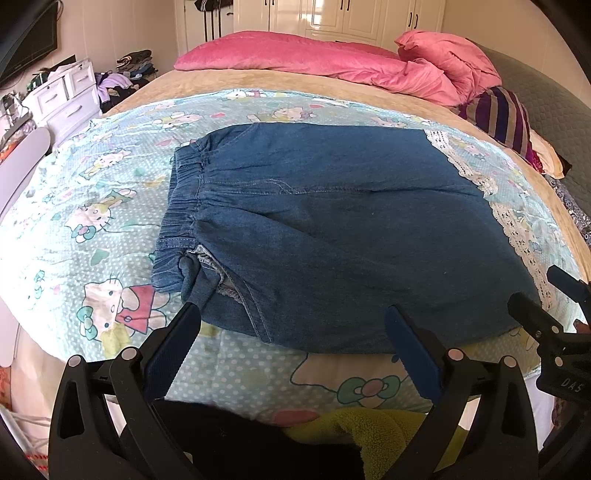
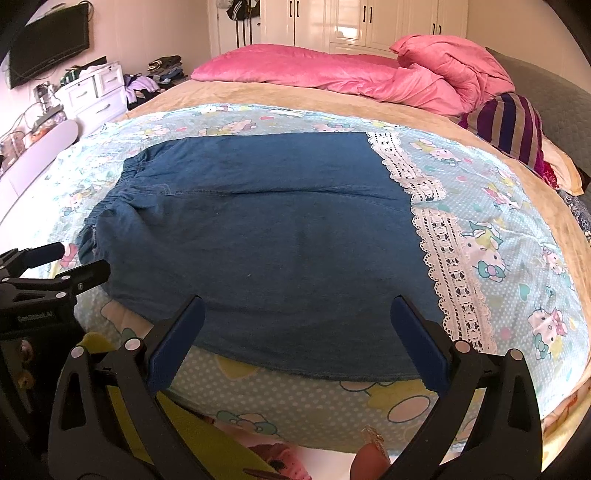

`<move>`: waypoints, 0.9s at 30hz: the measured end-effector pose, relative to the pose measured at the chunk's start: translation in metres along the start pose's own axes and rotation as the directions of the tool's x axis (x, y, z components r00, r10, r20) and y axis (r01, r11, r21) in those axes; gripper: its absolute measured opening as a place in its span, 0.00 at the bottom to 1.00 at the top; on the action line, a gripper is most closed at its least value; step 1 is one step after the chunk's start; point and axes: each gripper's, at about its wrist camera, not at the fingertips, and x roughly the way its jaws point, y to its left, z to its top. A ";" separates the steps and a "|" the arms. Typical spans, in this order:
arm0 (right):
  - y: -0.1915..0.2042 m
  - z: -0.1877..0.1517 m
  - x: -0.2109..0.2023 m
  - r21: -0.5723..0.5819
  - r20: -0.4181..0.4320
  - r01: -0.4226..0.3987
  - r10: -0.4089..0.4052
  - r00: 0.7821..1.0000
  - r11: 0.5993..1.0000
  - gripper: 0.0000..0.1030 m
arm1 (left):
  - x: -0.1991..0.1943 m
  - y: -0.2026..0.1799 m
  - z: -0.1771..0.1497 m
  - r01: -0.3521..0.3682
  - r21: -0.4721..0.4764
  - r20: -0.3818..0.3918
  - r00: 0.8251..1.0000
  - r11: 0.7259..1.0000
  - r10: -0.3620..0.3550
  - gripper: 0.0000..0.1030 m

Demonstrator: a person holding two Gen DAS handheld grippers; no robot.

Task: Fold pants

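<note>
Blue denim pants (image 1: 332,229) lie flat on a pale cartoon-print blanket (image 1: 92,206), elastic waistband at the left, white lace hems (image 2: 439,243) at the right. My left gripper (image 1: 291,325) stands open at the pants' near edge by the waistband end, nothing between its fingers. My right gripper (image 2: 295,317) is open too, over the near edge of the pants (image 2: 258,229) toward the lace end. The right gripper (image 1: 546,306) shows at the right edge of the left wrist view. In the right wrist view the left gripper (image 2: 59,266) sits at the left edge.
A pink duvet (image 1: 332,59) and a striped cushion (image 1: 506,118) lie at the far side of the bed. White drawers (image 1: 62,96) and piled clothes stand far left. A yellow-green garment (image 1: 369,428) hangs below the near bed edge. White wardrobes (image 2: 369,22) line the back wall.
</note>
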 end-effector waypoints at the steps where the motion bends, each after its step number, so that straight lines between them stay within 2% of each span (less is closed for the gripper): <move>1: 0.000 0.000 0.000 0.000 0.001 -0.001 0.001 1.000 1.000 0.92 | -0.001 0.000 0.000 -0.003 0.001 0.000 1.000 1.000 0.003 0.96; 27: 0.002 0.000 0.004 -0.010 -0.006 -0.002 0.002 1.000 1.000 0.92 | -0.001 0.001 0.000 -0.008 0.001 0.007 1.000 1.000 0.008 0.96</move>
